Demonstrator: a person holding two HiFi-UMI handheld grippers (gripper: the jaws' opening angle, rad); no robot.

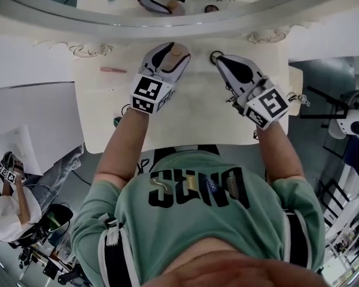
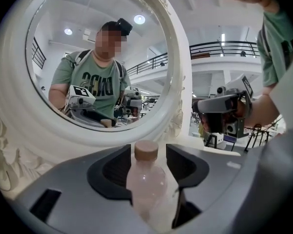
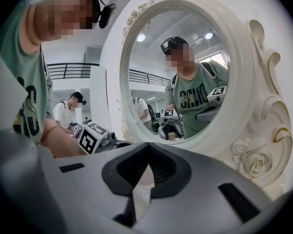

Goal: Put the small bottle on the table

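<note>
Left gripper (image 2: 149, 147) right up close, jaws spread wide, and the bottle (image 2: 146, 184) stands upright between them on the white table (image 1: 191, 124), the pads seemingly clear of it. Its brown cap (image 2: 146, 150) sits level with the jaw tips. It looks light, made of thin, clear plastic, smooth and rounded, so I'd judge it slippery and easy to topple. The belly under the shoulder is the place to grip, not the cap. Just beyond the tips rises the mirror (image 2: 178, 82) frame. Off to the right, the right gripper (image 3: 148, 146) has its jaws together, nothing in them, apart from the bottle.
</note>
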